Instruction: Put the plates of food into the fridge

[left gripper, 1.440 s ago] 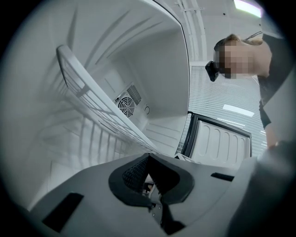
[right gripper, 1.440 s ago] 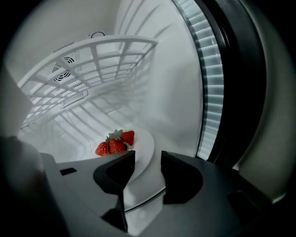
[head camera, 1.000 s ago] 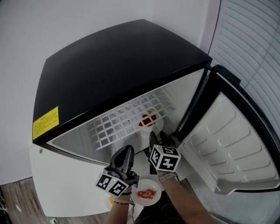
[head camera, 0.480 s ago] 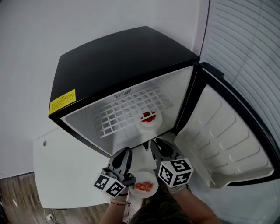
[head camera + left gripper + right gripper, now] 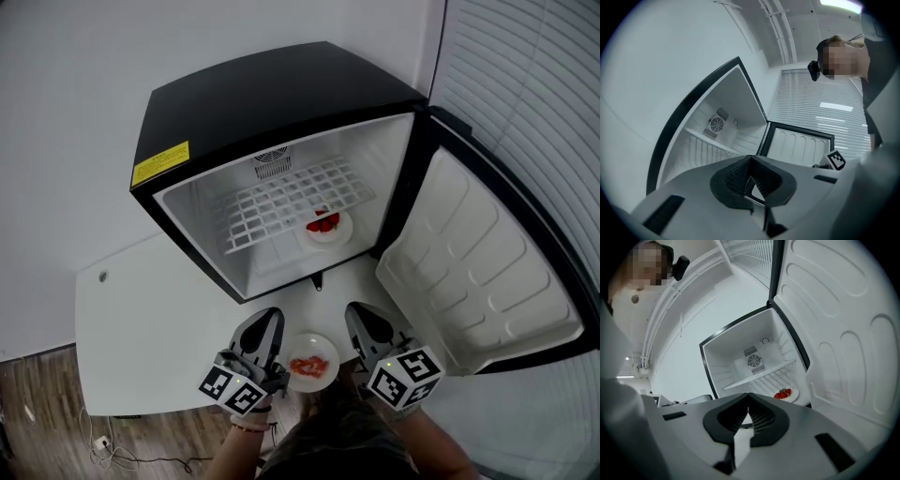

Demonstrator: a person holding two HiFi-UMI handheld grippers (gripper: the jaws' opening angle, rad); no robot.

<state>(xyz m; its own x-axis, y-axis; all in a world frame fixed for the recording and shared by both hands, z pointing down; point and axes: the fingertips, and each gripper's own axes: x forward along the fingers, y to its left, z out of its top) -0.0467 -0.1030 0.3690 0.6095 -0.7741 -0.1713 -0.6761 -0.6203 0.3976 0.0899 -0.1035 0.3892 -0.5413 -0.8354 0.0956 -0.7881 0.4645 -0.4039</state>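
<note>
Two plates of food: a plate of strawberries [image 5: 327, 226] inside the black mini fridge [image 5: 281, 103], on the right part of its single wire shelf [image 5: 272, 214]; a second white plate [image 5: 312, 362] with a red-orange heap, outside the fridge, low in the head view, between the two grippers and just beside the left one, touched by neither as far as visible. One fridge door [image 5: 469, 272], swung wide open to the right, moulded pockets facing up. One round fan grille [image 5: 753, 361] on the back wall, one yellow label [image 5: 159, 164] on the top front edge. One white table [image 5: 141, 319] under the fridge. Two grippers, each with one marker cube [image 5: 232, 392]: left gripper [image 5: 750, 159] with ribbed pads pressed together at the tips, nothing between them; right gripper [image 5: 748, 396] with jaws just closed, likewise pinching nothing, pointed at the open compartment. Hard to make out: the food on the near plate, too small and blurred to name; the surface under that plate, table edge or not, unclear. Hidden: the strawberries in the left gripper view, behind that gripper's own body; the table's right part, behind the open door. Cut off: the door's far corner at the right frame edge, the person's forearms at the bottom.
</note>
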